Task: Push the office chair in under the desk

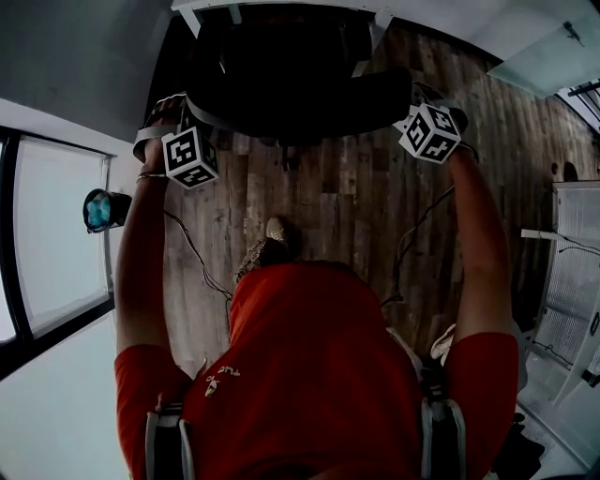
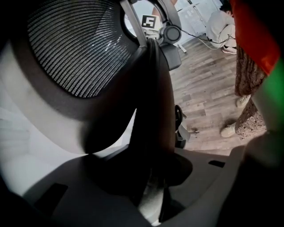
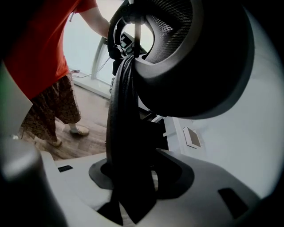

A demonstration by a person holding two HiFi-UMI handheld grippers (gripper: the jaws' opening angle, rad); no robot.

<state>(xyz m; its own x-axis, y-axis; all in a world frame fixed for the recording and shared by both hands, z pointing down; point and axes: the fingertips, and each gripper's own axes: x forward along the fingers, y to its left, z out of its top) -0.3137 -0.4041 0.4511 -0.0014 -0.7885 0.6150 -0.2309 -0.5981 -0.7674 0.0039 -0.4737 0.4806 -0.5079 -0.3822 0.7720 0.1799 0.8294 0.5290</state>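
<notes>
The black office chair (image 1: 291, 84) stands in front of me, its seat partly under the white desk (image 1: 281, 6). My left gripper (image 1: 199, 117) is at the backrest's left edge and my right gripper (image 1: 414, 108) at its right edge. In the left gripper view the jaws (image 2: 153, 177) are shut on the dark backrest edge (image 2: 153, 111), below the mesh headrest (image 2: 75, 48). The right gripper (image 3: 133, 177) clamps the opposite backrest edge (image 3: 124, 111) the same way, beside the headrest (image 3: 195, 66).
Wooden plank floor (image 1: 347, 206) lies beneath me. A window (image 1: 47, 234) is on the left and a white rack (image 1: 572, 272) on the right. Cables (image 1: 192, 248) trail on the floor. Another person (image 2: 222, 26) crouches farther back. A white desk leg (image 3: 98, 57) stands near the chair.
</notes>
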